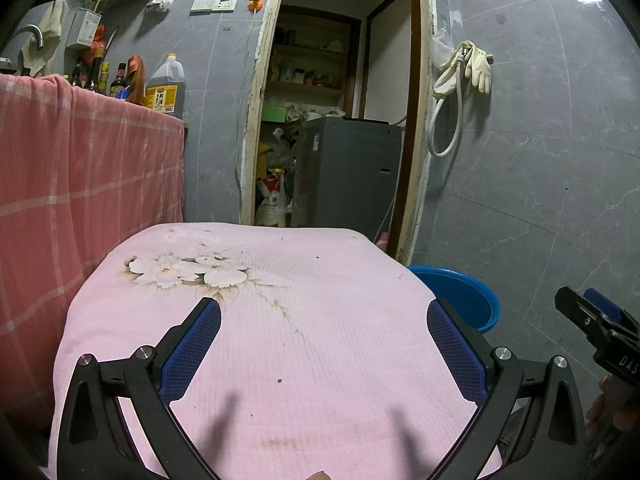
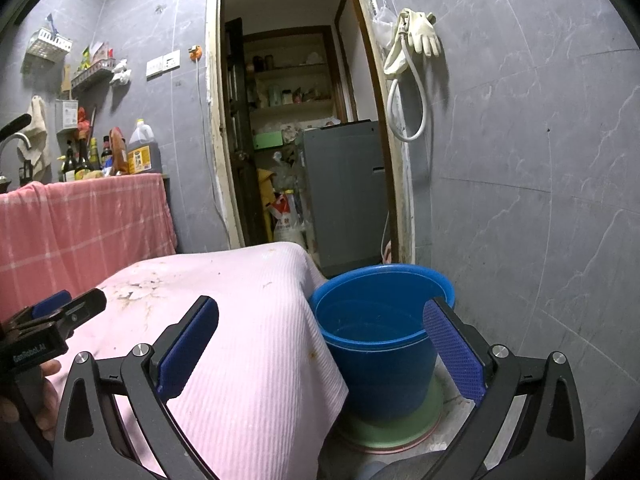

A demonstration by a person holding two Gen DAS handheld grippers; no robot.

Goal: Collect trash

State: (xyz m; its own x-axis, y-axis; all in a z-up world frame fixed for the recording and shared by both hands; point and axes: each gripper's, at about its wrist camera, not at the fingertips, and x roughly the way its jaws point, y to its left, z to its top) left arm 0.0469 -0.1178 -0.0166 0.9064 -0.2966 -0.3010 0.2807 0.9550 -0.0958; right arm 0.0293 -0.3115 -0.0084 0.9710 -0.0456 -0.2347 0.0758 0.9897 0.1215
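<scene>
Both my grippers hang with their jaws spread wide and nothing between the blue pads. My left gripper (image 1: 324,316) hovers over the pink cloth (image 1: 280,320) that covers a low table, its fingers pointing toward the far edge. Ahead of its left finger (image 1: 192,352) lies a printed cluster of pale flowers (image 1: 188,270) with brownish stains trailing from it, and a few small dark specks dot the cloth farther ahead and between the fingers. I cannot tell whether those specks are crumbs or marks in the fabric; no clear piece of trash shows on the cloth.

My right gripper (image 2: 320,316) sits to the right of the left one, at the table's right edge, where the cloth drapes down. Between its fingers, and nearer the right finger (image 2: 452,352), stands the blue bucket (image 2: 380,340) on the floor, just beside the hanging cloth. It rests on a green round base (image 2: 400,420), and I cannot make out anything lying inside it.

Far ahead of both grippers is an open doorway (image 1: 340,100) with a grey appliance (image 1: 352,172) and cluttered shelves behind it. Off to the left ahead, a red checked cloth (image 1: 80,160) hangs over a counter holding bottles (image 1: 166,86). To the right ahead, rubber gloves (image 1: 478,66) and a white hose hang on the grey tiled wall.
</scene>
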